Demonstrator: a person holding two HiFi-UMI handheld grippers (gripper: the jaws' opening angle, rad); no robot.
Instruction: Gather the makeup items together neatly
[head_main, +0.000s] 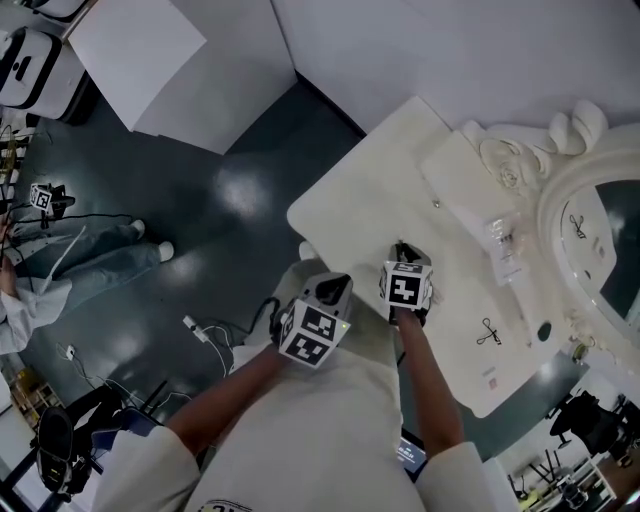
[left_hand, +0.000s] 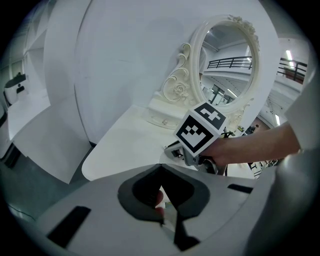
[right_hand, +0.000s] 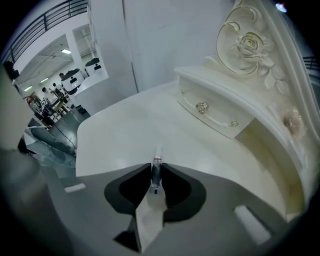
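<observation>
The thing in my right gripper (right_hand: 156, 169) is a thin tube (right_hand: 157, 161), clear plastic with a red band near its far end and a round, straight body. The jaws have come in narrow, and both dark pads press on its sides. The tube's clear end sticks out past the fingertips over the surface, close to the front edge. I cannot tell whether it touches the surface.

My left gripper (left_hand: 160, 167) hangs just off that front edge, beside the right one. Its jaw tips meet. A small pinkish shape shows in the gap behind them, but I cannot tell what it is or whether it is gripped.

The table (head_main: 370, 180) is smooth, glossy cream-white with rounded corners. Toward its right edge lie a clear bottle (head_main: 503, 245) and, nearer the front, a thin black hairpin (head_main: 487, 334), both well apart from the tube. Along the back edge stands a low raised drawer (right_hand: 215, 112) with a small round metal knob (right_hand: 202, 106). Above it rises an oval mirror (head_main: 600, 230) in a thick frame carved with scrolls and a rose (right_hand: 247, 45).

The floor (head_main: 230, 190) is dark, shiny and blue-grey, with cables lying on it. White panels stand behind the table. A person in pale trousers sits at the far left of the room.
</observation>
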